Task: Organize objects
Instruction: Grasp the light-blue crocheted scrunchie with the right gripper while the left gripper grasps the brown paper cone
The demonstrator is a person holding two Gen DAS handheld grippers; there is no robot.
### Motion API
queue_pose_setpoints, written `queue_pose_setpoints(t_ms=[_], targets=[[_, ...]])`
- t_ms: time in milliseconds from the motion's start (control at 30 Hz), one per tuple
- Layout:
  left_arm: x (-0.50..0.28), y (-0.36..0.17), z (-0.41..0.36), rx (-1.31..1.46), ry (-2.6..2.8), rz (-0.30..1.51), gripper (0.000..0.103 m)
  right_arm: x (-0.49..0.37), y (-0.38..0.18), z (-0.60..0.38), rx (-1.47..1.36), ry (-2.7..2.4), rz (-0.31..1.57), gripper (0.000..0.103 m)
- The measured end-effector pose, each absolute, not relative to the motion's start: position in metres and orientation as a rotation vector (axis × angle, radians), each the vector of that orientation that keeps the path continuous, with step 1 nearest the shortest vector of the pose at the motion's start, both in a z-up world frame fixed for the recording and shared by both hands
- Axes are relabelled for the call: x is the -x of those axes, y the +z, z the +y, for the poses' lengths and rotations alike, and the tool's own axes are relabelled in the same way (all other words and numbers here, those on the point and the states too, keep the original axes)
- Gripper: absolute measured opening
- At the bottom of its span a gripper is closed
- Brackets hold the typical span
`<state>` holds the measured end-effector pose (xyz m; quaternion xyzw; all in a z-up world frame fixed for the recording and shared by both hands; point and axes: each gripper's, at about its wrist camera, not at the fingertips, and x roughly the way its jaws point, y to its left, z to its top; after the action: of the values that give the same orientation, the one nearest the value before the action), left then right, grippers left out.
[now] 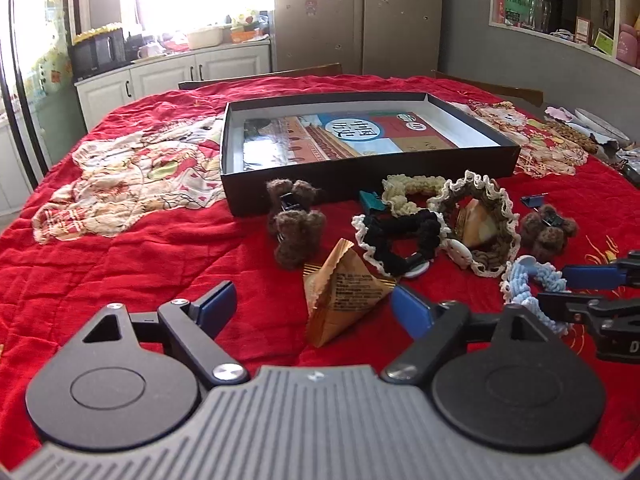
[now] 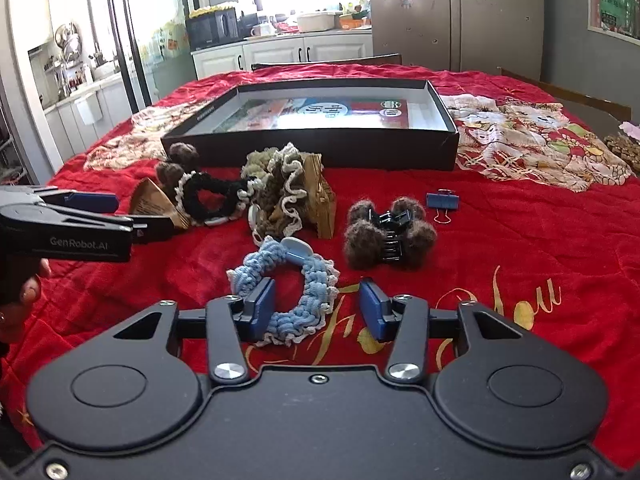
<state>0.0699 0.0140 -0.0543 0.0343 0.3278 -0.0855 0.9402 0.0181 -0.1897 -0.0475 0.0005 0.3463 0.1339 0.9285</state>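
Note:
A tan triangular snack packet (image 1: 340, 300) lies on the red quilt between the spread fingers of my left gripper (image 1: 314, 306). Its right pad (image 1: 408, 308) sits at the packet's corner and the left pad stands clear, so the gripper is open. My right gripper (image 2: 318, 310) is open over a light blue scrunchie (image 2: 280, 280). The scrunchie's near edge lies between the pads, against the left pad (image 2: 262, 308), with a gap to the right one. A shallow black box (image 1: 472, 162) holding a book (image 1: 344, 136) stands behind the pile.
The pile holds a black scrunchie (image 1: 400, 232), a cream scrunchie (image 1: 412, 188), an olive frilled scrunchie (image 1: 492, 216) around a second packet, two brown fuzzy claw clips (image 1: 294, 220) (image 2: 386, 232) and a blue binder clip (image 2: 442, 202). Dishes (image 1: 596, 124) sit at the far right edge.

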Motion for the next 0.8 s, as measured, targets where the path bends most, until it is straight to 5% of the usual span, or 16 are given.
queue_pose_setpoints(t_ms=[100,333,533,800], targets=[[-0.0725,-0.0566,0.0135,-0.068,-0.181,0.671,0.085,-0.0192,-0.0498,-0.1858,0.029,0.273,0.704,0.042],[-0.0804,-0.0623,0.0138,-0.037,-0.203,0.691,0.055,-0.0206,-0.0516,-0.179,0.077,0.287,0.697,0.032],[-0.0787,-0.0615,0.0144,-0.033,-0.201,0.683,0.047,-0.0224,-0.0515,-0.1818,0.062,0.295,0.695,0.016],[-0.0747,-0.0585,0.0182,-0.019,-0.203,0.678,0.041,-0.0228,-0.0507,-0.1849,0.05,0.306,0.695,0.013]])
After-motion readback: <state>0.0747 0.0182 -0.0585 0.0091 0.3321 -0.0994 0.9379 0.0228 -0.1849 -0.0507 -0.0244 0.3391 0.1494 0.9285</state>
